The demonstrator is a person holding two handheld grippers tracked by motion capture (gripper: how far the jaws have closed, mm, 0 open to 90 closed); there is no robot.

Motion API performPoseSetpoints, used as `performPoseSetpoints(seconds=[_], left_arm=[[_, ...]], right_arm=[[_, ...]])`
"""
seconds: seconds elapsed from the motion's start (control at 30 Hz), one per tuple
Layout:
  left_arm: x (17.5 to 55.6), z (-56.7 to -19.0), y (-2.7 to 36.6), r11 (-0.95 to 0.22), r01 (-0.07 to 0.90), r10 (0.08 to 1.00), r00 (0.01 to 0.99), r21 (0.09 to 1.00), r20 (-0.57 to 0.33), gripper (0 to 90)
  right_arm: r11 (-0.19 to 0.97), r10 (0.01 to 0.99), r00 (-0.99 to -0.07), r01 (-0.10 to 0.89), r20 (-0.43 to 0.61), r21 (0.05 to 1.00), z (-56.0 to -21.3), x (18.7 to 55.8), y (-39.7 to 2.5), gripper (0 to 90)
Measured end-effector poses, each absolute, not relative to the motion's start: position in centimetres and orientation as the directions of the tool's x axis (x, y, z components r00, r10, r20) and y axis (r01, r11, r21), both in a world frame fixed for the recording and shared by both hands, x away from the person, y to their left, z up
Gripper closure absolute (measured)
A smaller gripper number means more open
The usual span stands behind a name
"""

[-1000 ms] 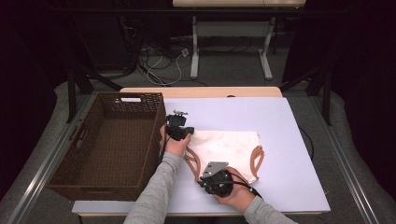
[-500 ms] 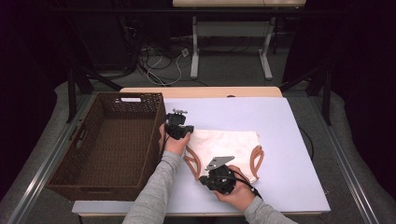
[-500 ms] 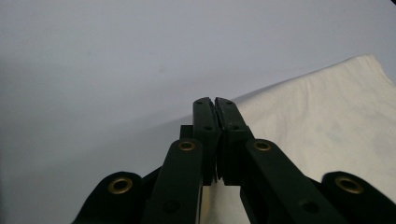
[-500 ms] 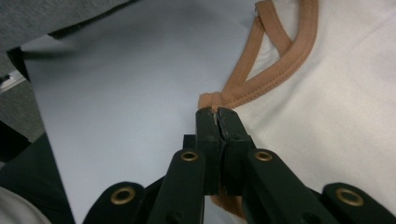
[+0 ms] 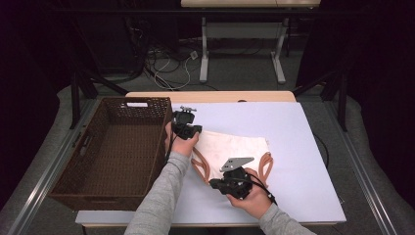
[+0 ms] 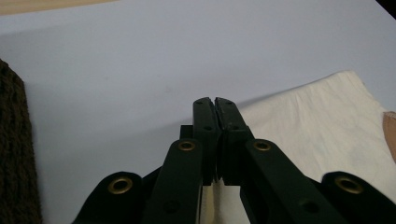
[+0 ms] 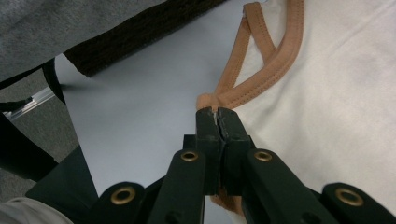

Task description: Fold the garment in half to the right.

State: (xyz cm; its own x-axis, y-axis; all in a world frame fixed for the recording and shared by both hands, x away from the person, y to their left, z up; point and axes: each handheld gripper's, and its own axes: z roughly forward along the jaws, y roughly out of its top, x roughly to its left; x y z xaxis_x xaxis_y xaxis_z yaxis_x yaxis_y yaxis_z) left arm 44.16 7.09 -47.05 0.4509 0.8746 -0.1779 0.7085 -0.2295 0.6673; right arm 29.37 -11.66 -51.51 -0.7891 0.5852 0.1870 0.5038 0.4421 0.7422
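Observation:
A cream cloth bag [image 5: 235, 144] with tan handles [image 5: 200, 166] lies flat on the pale table [image 5: 293, 122]. My left gripper [image 5: 192, 129] sits at the bag's far left corner. In the left gripper view its jaws [image 6: 215, 105] are shut at the edge of the bag [image 6: 317, 126], and cream cloth shows beneath them. My right gripper [image 5: 214, 182] is at the bag's near edge. In the right gripper view it [image 7: 215, 114] is shut on the end of a tan handle [image 7: 275, 56], which loops over the bag [image 7: 336, 116].
A brown wicker basket [image 5: 98, 181] stands open and hollow at the table's left, close beside my left hand; its wall shows in the gripper views [image 6: 14, 154] [image 7: 140, 32]. The grey sleeve [image 7: 70, 28] of the left arm crosses between basket and bag. Bare table lies right of the bag.
My right gripper has shifted slightly right and away along the bag's near edge, keeping the handle. The left gripper has stayed put.

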Motion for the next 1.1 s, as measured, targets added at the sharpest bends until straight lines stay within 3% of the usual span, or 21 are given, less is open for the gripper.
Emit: performPoseSetpoints(seconds=[0.73,1.1], left_arm=[[43.6,-43.1,9.2,-0.193,0.703,0.908,0.393,0.685,-0.147,88.2],[44.0,-44.0,8.6,-0.205,0.727,0.916,0.379,0.655,-0.134,88.2]], right_arm=[[0.404,0.538,-0.823,0.443,0.184,0.800,-48.1,29.3,-9.7,88.1],[0.415,0.549,-0.813,0.466,0.193,0.781,-50.2,29.2,-9.4,88.1]])
